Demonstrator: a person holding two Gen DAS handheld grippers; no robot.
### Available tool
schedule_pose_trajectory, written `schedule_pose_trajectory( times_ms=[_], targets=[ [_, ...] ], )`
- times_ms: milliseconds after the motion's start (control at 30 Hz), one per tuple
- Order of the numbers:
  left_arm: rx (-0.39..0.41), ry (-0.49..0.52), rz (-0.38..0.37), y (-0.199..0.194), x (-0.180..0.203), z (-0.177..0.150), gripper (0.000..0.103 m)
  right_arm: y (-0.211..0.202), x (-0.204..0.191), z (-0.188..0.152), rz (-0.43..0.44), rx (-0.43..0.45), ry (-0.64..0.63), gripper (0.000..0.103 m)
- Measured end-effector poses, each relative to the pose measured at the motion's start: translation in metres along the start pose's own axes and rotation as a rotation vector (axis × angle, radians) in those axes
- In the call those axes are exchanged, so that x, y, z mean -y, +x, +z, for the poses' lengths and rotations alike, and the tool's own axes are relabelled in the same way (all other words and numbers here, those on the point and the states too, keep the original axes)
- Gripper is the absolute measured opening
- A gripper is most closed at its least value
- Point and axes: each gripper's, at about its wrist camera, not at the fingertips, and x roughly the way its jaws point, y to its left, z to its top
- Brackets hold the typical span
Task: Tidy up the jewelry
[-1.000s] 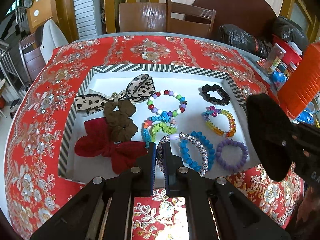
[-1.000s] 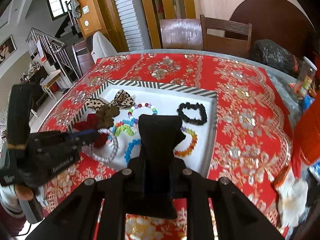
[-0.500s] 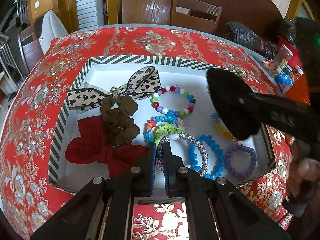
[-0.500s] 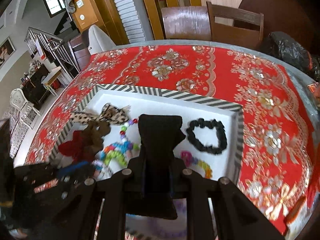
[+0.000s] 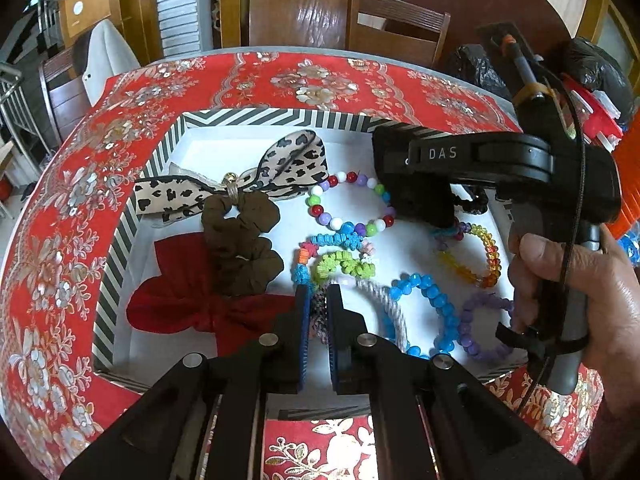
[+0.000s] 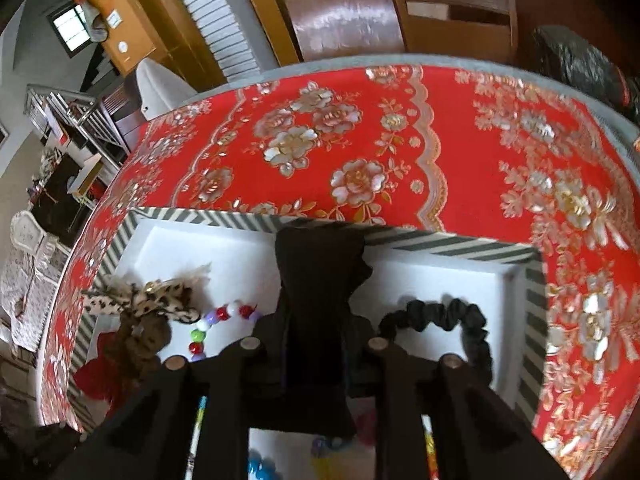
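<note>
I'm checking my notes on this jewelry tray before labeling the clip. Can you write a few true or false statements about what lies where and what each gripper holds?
1. The left gripper is shut on the silver braided bracelet. True.
2. The right gripper holds a black fabric piece between its fingers. True.
3. The brown scrunchie lies on the tablecloth outside the striped tray. False: it lies inside the tray, overlapping the red bow.
4. The black scrunchie sits near the tray's right wall in the right wrist view. True.
5. The leopard-print bow is solid blue. False: it is tan with black spots.
</note>
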Motion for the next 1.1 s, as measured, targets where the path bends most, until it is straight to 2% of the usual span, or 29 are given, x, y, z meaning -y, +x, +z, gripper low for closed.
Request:
schedule_pose_trajectory(
  times_ms=[67, 133, 200, 233, 367, 433, 733, 900, 1100],
  targets=[
    [0.008, 0.009, 0.006, -0.001, 0.001, 0.0, 0.011, -0.005, 0.002, -0.002, 0.014, 0.015, 0.008, 0.029],
    [0.016, 0.013, 0.008, -0.002, 0.001, -0.001, 0.017, -0.016, 0.001, -0.007, 0.026, 0.031, -0.002, 0.034],
    [0.019, 0.011, 0.01, -0.004, 0.002, -0.002, 0.027, -0.029, 0.001, -0.013, 0.04, 0.041, -0.012, 0.036],
    [0.025, 0.01, 0.007, -0.006, 0.002, -0.002, 0.028, -0.038, 0.0, -0.018, 0.044, 0.049, -0.022, 0.038],
    [0.035, 0.013, 0.015, -0.01, 0.005, -0.004, 0.028, -0.068, -0.003, -0.038, 0.021, 0.087, -0.056, 0.048],
    [0.04, 0.004, 0.02, -0.014, 0.004, -0.007, 0.028, -0.081, -0.002, -0.051, -0.001, 0.113, -0.057, 0.049],
    [0.095, -0.003, 0.054, -0.04, 0.005, -0.016, 0.028, -0.13, -0.001, -0.099, -0.077, 0.21, -0.041, 0.053],
    [0.119, 0.0, 0.079, -0.054, 0.006, -0.023, 0.028, -0.145, -0.005, -0.12, -0.094, 0.228, -0.035, 0.054],
    [0.184, 0.012, 0.109, -0.079, 0.009, -0.032, 0.028, -0.162, -0.022, -0.142, -0.114, 0.256, -0.081, 0.055]
  ],
)
